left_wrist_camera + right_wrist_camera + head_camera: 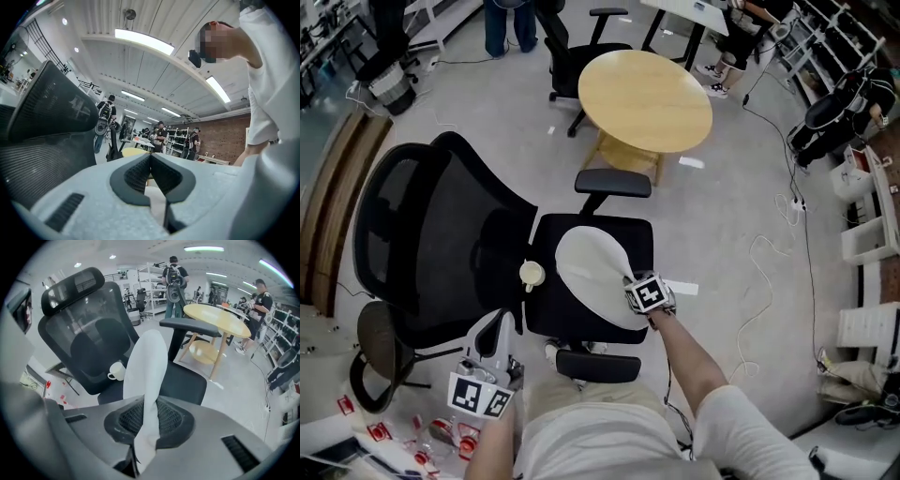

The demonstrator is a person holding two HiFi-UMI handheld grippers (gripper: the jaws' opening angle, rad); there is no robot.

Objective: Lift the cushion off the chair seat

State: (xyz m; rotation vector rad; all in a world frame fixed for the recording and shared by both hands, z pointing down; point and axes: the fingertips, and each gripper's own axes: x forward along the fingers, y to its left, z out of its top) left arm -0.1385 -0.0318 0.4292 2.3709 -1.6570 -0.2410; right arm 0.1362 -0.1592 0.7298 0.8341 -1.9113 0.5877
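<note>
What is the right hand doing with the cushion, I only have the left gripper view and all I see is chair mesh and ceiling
Observer: The right tongs are shut on the near edge of the white cushion.
Operator: Is it off the chair?
Observer: The gripped edge is raised and the cushion hangs edge-on, but its far end sits low over the seat. I can't tell whether it is clear.
Operator: Anything else on that seat?
Observer: A white mug stands upright on it, beside the cushion, close to the backrest.
</note>
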